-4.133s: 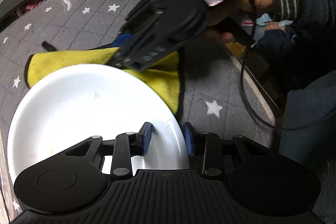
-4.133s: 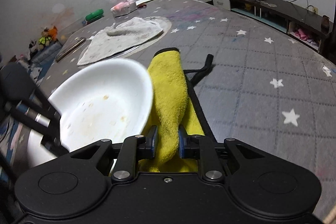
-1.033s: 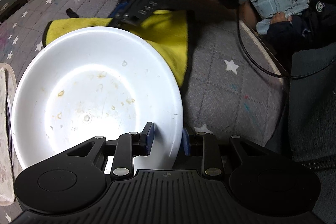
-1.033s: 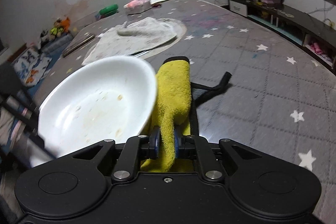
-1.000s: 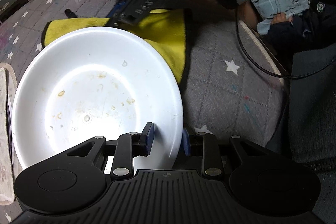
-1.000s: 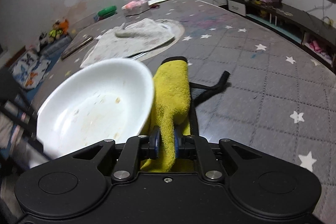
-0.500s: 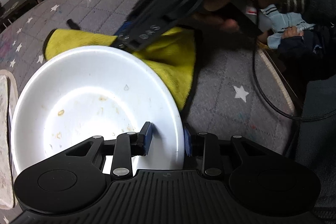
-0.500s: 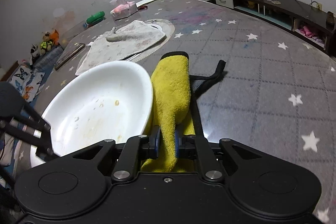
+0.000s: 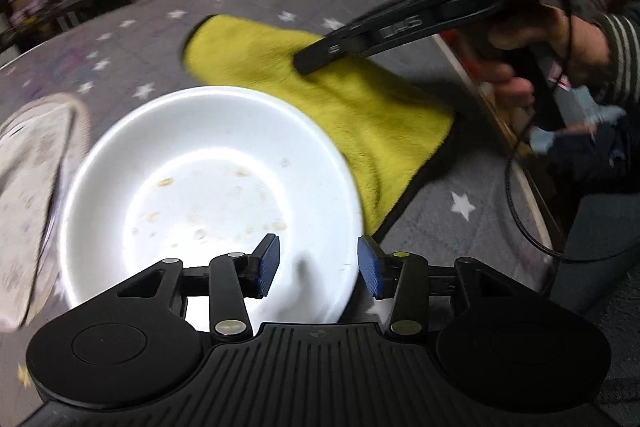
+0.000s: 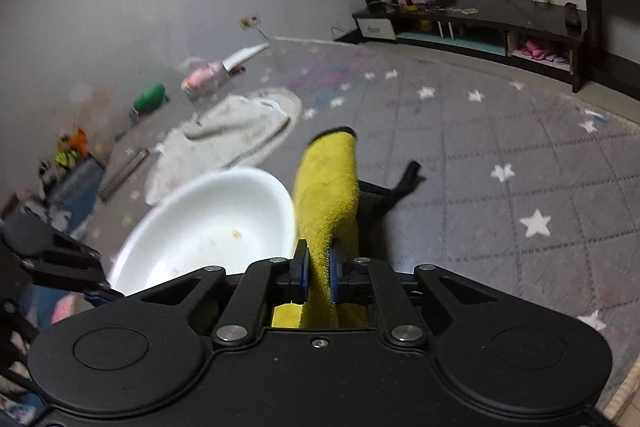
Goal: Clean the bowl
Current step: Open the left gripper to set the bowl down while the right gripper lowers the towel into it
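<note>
The left gripper (image 9: pixel 318 263) is opening, pads clear of the white bowl's (image 9: pixel 208 187) rim (food specks inside). The right gripper (image 10: pixel 319 273) pinches the yellow cloth (image 10: pixel 326 195), beside the bowl near the star-patterned table's (image 9: pixel 460 203) edge.

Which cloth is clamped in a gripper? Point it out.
The yellow cloth, pinched by the right gripper beside the bowl. The grey-white cloth lies flat farther back, untouched.
</note>
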`<state>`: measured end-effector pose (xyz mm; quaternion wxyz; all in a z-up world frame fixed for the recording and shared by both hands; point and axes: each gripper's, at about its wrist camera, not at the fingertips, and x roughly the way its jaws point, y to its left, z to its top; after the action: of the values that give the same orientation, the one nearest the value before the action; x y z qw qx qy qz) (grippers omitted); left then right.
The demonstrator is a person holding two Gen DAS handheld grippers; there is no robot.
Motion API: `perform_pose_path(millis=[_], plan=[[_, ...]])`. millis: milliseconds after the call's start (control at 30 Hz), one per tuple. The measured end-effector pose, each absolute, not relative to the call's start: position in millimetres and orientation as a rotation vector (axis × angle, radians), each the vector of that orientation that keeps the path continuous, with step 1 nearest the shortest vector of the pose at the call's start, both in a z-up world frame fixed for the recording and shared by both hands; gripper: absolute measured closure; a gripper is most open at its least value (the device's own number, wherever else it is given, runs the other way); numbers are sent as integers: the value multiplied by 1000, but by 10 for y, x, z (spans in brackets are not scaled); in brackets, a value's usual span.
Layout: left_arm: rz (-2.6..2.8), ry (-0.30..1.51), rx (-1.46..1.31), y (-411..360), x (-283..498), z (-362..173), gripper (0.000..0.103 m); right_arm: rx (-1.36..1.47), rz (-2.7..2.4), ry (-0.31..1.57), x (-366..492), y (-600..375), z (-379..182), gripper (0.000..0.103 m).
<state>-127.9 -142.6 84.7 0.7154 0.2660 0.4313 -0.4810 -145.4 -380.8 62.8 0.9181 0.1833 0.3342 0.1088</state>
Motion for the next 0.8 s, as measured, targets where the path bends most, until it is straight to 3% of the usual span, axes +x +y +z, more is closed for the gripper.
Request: perform_pose_path(millis=[333, 600, 800], plan=[[-764, 951, 372, -797, -1058, 1011, 54, 358, 398, 578, -1275, -3417, 1146, 94], [-590, 1007, 273, -567, -917, 878, 54, 299, 501, 777, -956, -2761, 681, 94], [-557, 1038, 230, -456, -887, 741, 54, 450, 525, 935, -932, -2604, 398, 94]])
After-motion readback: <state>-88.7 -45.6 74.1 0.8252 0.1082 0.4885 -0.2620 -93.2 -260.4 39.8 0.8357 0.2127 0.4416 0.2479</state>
